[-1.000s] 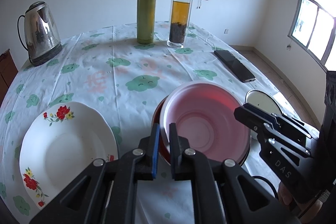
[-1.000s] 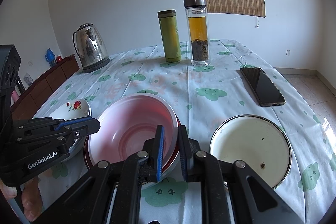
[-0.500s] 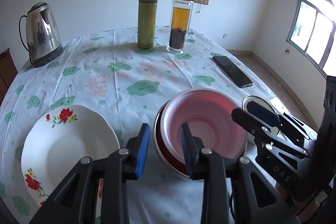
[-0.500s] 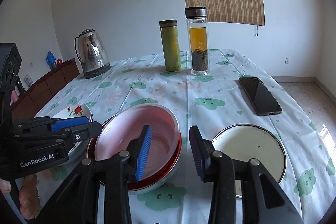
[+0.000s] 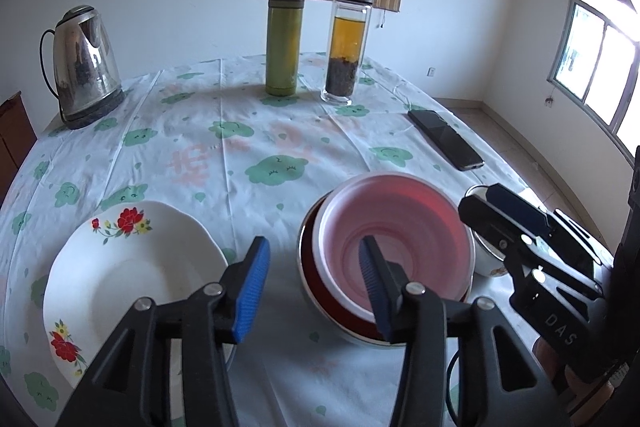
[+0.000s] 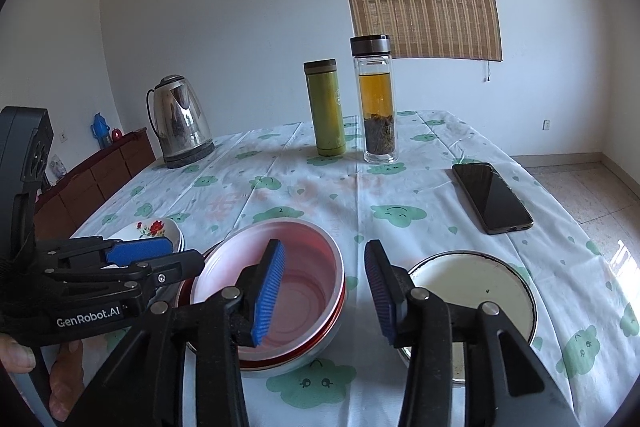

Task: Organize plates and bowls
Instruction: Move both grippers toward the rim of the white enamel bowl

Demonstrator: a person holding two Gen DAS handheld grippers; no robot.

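- The left tool (image 5: pixel 314 285) hangs over the near edge of the tabletop (image 5: pixel 240 147), its blue pads (image 5: pixel 252 287) apart and opening wider, with nothing between them.
- Its gap frames the bare cloth between the flowered plate (image 5: pixel 132 267) on its left and the pink bowl (image 5: pixel 396 247) on its right; one pad stands in front of the bowl's near rim, and whether it touches cannot be told.
- The right tool (image 6: pixel 324 291) has its jaws apart and opening too, and nothing is gripped in them.
- In the right wrist view its left pad stands over the pink bowl's inside and its right pad in front of the near edge of the cream enamel bowl (image 6: pixel 472 287); the cloth shows in the gap between.
- The pink bowl sits nested in a red-rimmed bowl (image 6: pixel 304 351), both upright near the front of the tabletop.
- The cream enamel bowl stands just beside that stack, on its right, apart from it.
- The flowered plate lies on the stack's left, well clear of it; from the right wrist view it appears to rest on another white plate.
- Farther back stand a steel kettle (image 5: pixel 84 67), a green flask (image 5: pixel 283 47) and a glass tea bottle (image 5: pixel 346 47), the last two near each other.
- A dark phone (image 6: pixel 492 197) lies flat toward the right edge.
- A person's fingers (image 6: pixel 64 379) show beneath the left tool's handle.
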